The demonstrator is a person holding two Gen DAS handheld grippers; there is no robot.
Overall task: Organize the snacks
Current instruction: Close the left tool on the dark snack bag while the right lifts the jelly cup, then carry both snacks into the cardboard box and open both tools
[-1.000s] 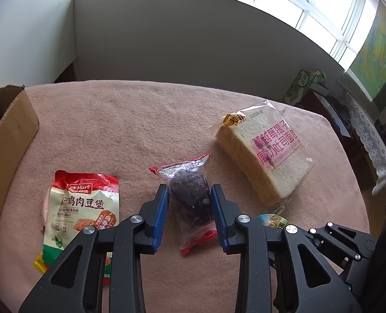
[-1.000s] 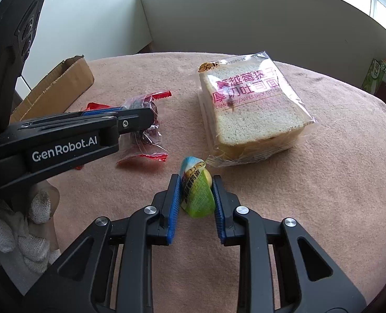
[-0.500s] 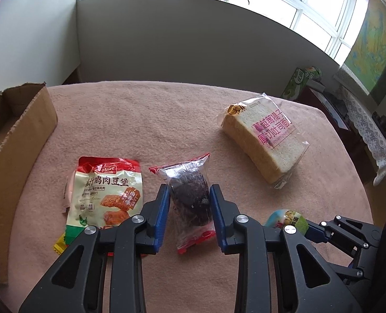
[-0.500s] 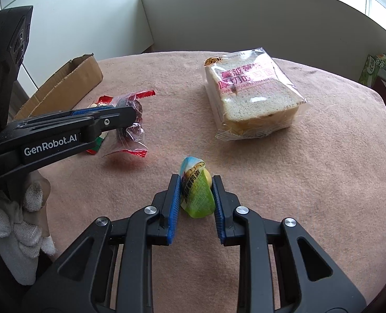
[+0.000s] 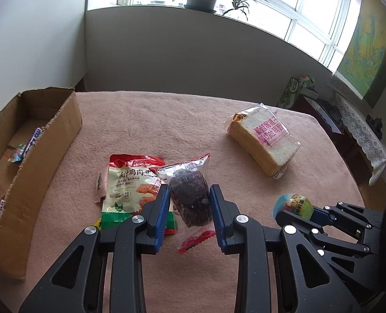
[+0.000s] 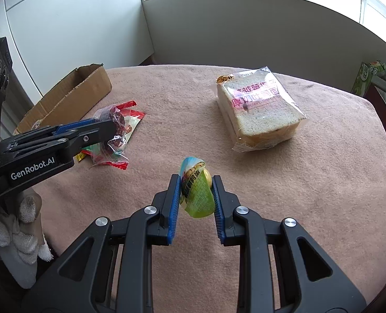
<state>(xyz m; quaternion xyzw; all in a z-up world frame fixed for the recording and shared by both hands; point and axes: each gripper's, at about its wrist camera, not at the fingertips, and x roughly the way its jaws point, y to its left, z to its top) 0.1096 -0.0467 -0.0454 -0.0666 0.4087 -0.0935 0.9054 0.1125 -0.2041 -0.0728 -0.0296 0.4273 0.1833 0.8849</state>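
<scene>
One view alone shows snacks [image 5: 18,151] inside the cardboard box [image 5: 49,140].

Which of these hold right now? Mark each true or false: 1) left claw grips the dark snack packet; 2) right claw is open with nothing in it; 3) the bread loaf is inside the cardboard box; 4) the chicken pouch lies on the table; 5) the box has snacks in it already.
1) The left claw is shut on the dark snack packet. True.
2) The right claw is open with nothing in it. False: it is shut on the green egg snack.
3) The bread loaf is inside the cardboard box. False: it lies on the table, apart from the box.
4) The chicken pouch lies on the table. True.
5) The cardboard box already holds snacks. True.
</scene>
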